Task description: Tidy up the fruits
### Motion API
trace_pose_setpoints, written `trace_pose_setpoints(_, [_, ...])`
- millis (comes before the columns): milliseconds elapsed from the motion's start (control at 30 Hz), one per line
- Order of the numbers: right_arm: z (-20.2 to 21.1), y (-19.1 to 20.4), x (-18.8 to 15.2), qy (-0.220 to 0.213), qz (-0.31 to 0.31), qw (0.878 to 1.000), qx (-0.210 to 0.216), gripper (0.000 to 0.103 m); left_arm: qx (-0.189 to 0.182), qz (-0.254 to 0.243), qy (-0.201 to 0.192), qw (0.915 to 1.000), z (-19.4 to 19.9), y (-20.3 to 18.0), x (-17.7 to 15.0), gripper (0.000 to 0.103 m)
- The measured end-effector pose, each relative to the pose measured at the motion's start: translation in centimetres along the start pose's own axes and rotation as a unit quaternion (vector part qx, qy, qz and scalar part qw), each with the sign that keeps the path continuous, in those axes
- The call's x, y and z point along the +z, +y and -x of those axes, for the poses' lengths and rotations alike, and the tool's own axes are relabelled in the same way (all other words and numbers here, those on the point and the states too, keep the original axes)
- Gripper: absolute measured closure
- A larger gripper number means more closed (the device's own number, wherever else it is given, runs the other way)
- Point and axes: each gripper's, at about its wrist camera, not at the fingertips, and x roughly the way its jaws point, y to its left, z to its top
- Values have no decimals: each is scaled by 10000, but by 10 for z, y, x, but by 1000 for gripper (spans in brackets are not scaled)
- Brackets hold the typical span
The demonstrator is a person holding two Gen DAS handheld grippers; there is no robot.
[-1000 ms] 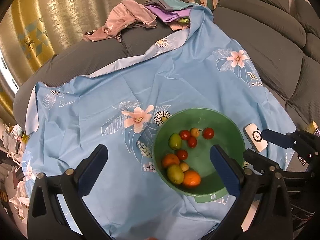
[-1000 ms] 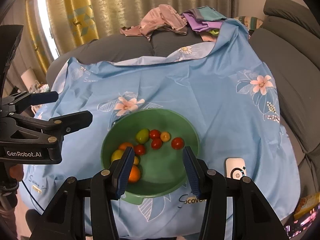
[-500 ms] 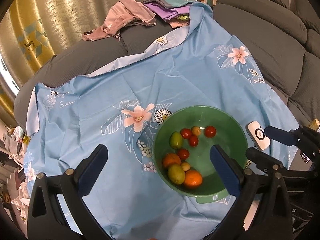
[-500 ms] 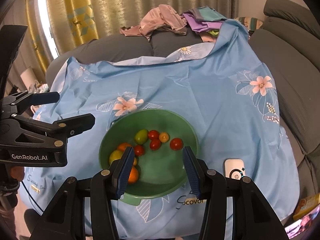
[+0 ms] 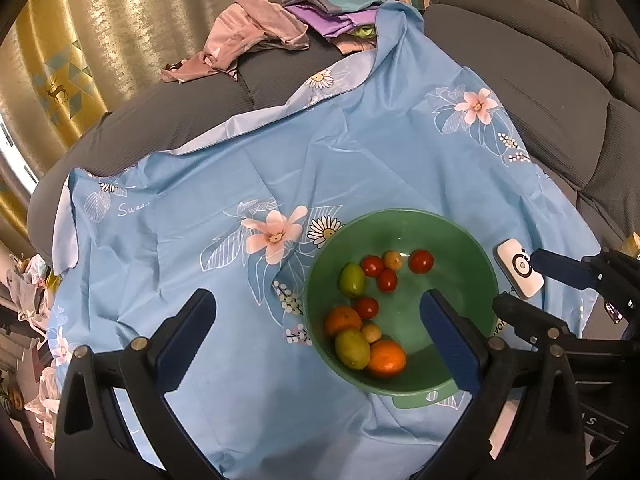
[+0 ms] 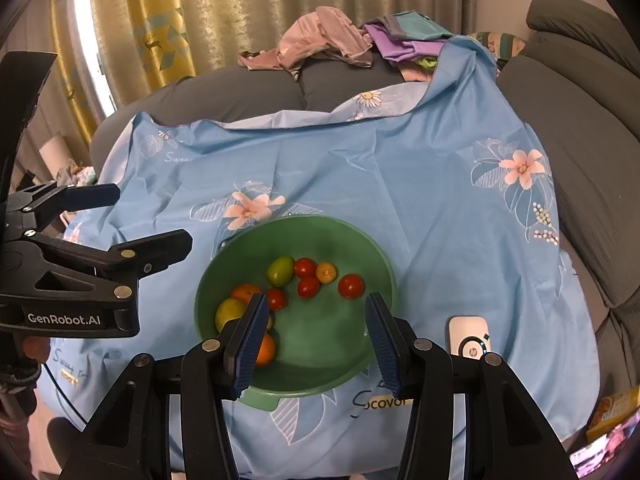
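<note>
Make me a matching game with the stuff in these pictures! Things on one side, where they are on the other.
Things:
1. oranges
2. white gadget
3. pink clothes
4. right claw

Places:
a. on the blue cloth beside the bowl
b. open above the green bowl
c. in the bowl
d. on the grey sofa

Pairs: 1-c, 2-a, 3-d, 4-b

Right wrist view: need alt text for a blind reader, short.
A green bowl of fruit, including red tomatoes, green fruits and oranges, sits on a blue floral cloth, just beyond the open, empty right gripper. The left gripper, also open, is at the left edge; a small white device lies right of the bowl.
</note>
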Motion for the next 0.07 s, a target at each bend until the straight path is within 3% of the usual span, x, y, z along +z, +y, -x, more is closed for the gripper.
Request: trace_pose_setpoints(67, [0, 0, 0, -1, 4, 10000, 2, 52, -7, -9, -4, 10000, 0, -1, 0, 1])
